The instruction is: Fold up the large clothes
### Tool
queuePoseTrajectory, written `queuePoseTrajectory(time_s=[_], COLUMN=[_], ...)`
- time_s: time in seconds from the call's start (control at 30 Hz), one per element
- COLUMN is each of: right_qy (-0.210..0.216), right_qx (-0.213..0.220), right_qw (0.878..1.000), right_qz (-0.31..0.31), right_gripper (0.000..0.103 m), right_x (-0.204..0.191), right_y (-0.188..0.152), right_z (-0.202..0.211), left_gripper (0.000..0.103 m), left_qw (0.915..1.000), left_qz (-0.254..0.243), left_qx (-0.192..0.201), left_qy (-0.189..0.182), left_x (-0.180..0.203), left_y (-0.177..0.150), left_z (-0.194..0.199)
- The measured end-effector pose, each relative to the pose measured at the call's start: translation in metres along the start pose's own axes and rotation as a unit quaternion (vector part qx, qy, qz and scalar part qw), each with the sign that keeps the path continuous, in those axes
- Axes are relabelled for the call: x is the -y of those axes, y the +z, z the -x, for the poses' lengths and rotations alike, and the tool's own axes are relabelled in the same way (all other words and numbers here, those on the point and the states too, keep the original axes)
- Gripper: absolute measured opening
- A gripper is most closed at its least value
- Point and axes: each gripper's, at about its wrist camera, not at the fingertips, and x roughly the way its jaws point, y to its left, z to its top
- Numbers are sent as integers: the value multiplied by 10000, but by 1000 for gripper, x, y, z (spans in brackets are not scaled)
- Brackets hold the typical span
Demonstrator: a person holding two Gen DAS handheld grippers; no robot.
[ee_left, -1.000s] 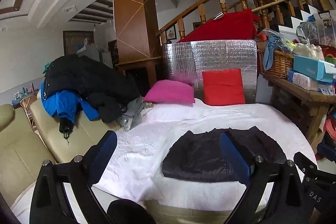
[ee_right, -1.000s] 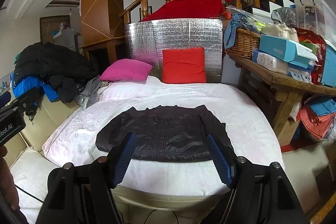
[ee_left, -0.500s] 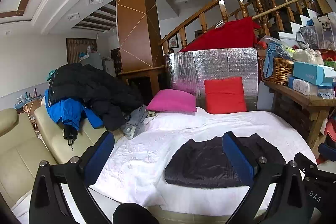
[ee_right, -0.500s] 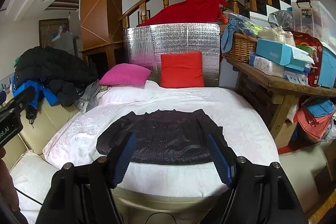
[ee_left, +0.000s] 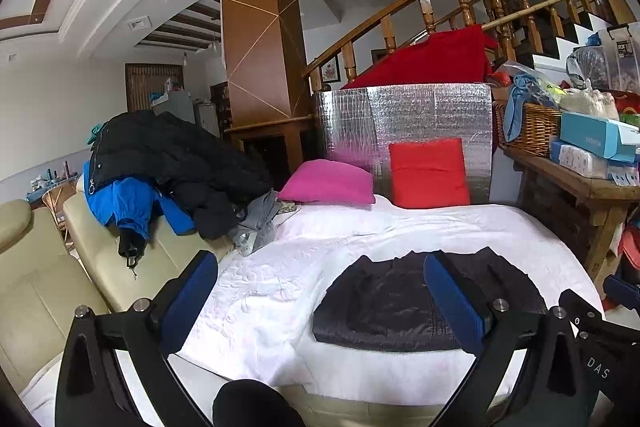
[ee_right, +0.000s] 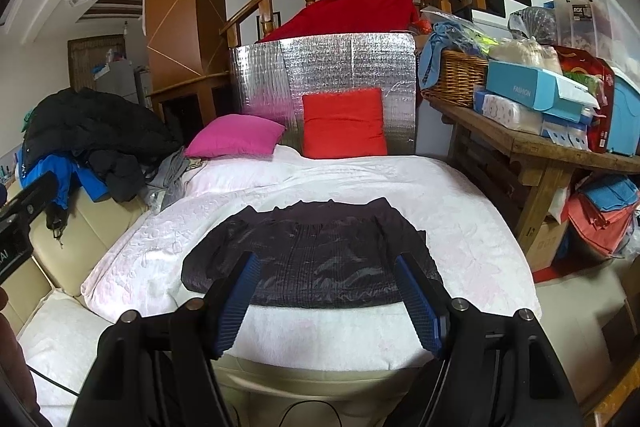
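A dark quilted jacket (ee_right: 316,259) lies folded into a flat rectangle near the front edge of the white-covered sofa seat (ee_right: 460,195); it also shows in the left wrist view (ee_left: 384,303). My right gripper (ee_right: 326,271) is open and empty, held back from the jacket, roughly centred on it. My left gripper (ee_left: 320,267) is open and empty, held back, to the left of the jacket. Neither touches the cloth.
A pile of black and blue coats (ee_left: 160,163) lies on the beige sofa back at left. A pink cushion (ee_right: 236,141) and a red cushion (ee_right: 344,123) lean at the back. A wooden table (ee_right: 540,155) with boxes and a basket stands at right.
Both grippers have drawn back and tilted up slightly, so the jacket sits lower and farther in both views. The jacket has not moved.
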Motion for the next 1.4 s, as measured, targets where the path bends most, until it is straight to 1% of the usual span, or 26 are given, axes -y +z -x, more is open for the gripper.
queuePoseTrajectory(time_s=[1.4], right_qy=[-19], right_qx=[34], right_qw=[10000], right_qz=[-73], right_gripper=[74], right_x=[5], right_y=[1], right_z=[-4], left_gripper=[102], left_qw=[9999], left_qz=[-4], left_qx=[-129], left_qy=[-3], left_x=[-4], left_y=[-7], left_z=[-9])
